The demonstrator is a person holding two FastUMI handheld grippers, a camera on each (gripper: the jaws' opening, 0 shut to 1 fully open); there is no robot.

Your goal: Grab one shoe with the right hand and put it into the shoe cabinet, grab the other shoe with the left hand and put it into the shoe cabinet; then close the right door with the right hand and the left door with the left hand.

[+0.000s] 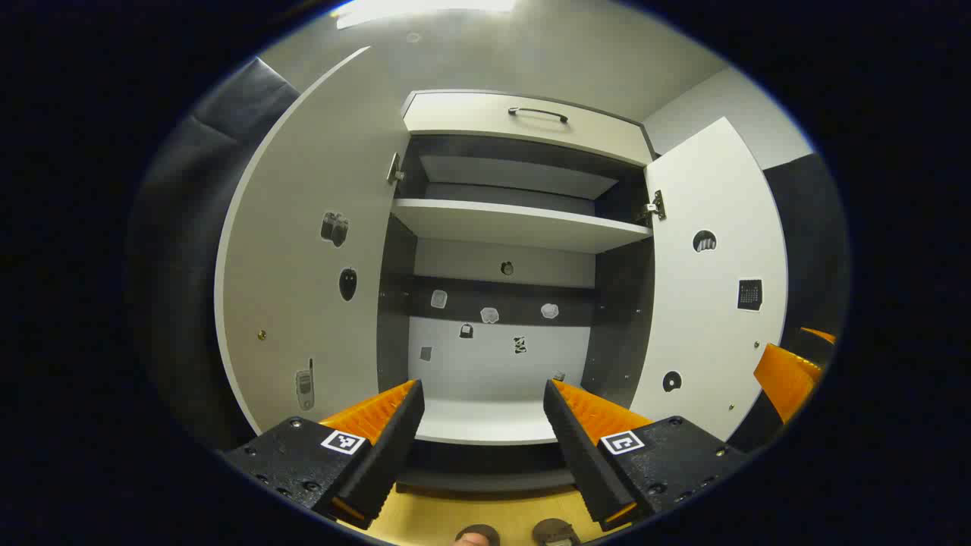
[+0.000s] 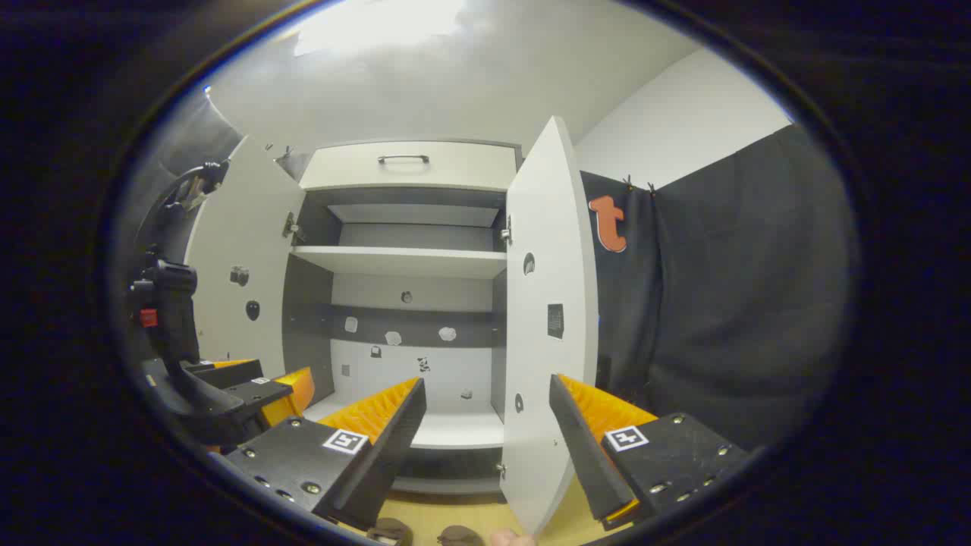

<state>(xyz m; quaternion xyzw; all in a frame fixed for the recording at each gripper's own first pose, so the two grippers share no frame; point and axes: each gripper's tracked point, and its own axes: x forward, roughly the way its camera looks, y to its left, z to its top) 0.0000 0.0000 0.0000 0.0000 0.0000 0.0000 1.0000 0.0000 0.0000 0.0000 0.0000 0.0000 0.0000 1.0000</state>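
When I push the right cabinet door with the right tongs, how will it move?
The right door looks like a stiff flat panel, so it should not flex. It hangs on a hinge, so it will probably swing shut rather than slide. The right tongs, open, straddle its edge.

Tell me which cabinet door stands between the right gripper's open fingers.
The right door. In the right gripper view its edge rises between the right gripper's spread fingers, while the left door stands off to the side, behind the left gripper.

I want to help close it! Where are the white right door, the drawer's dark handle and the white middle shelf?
White right door [image 2: 542, 303], right gripper view, inner face.
Dark drawer handle [image 1: 538, 113], left gripper view, bar's middle.
White middle shelf [image 1: 516, 224], left gripper view, front edge.
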